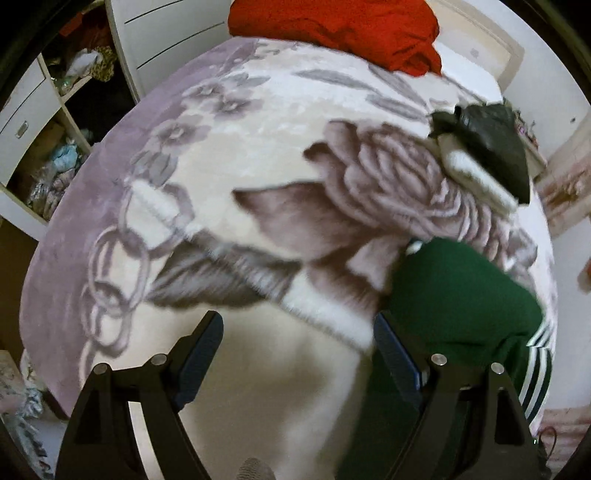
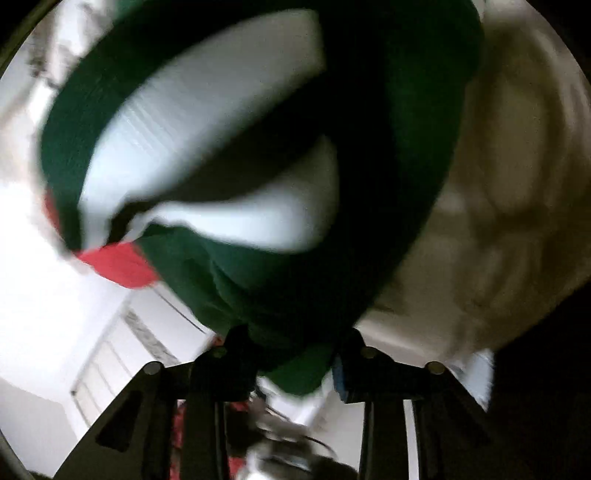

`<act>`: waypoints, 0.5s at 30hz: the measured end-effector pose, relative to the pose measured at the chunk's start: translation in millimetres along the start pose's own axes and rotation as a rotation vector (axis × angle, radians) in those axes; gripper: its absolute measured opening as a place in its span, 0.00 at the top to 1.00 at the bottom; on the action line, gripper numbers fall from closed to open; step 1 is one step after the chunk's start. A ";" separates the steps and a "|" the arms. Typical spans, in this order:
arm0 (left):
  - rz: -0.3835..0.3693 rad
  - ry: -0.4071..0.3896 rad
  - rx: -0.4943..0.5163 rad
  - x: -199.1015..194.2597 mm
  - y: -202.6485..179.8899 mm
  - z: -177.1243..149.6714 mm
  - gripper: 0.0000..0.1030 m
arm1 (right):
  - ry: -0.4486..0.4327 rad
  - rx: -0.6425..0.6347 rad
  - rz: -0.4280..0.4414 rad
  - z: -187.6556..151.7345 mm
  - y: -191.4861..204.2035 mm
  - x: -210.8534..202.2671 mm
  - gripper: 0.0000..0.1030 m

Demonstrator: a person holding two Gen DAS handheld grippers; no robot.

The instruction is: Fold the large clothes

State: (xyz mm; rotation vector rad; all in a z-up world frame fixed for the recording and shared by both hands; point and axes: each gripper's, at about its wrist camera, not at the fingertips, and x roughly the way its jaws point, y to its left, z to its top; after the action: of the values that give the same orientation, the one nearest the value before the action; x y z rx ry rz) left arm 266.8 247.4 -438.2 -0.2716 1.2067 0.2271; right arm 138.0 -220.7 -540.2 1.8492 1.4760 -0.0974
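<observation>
The green garment with white stripes hung bunched from my right tongs, which were clamped on its cloth; only that blurred view showed the grip. My left view showed the rest of it lying at the bed's near right, on the floral blanket. My left tongs stood apart, holding nothing. One red pile lay far off. Open shelves at left held jumbled clothes.
</observation>
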 end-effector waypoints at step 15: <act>-0.069 0.052 0.008 12.0 -24.4 -93.8 0.19 | -0.216 -0.691 -0.503 -23.6 170.8 -90.6 0.35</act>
State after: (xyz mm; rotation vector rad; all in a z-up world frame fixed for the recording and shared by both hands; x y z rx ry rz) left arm 195.6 194.1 -478.4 -0.3128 1.2476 0.1561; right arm 246.6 -288.2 -393.3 0.8770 1.5351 -0.0200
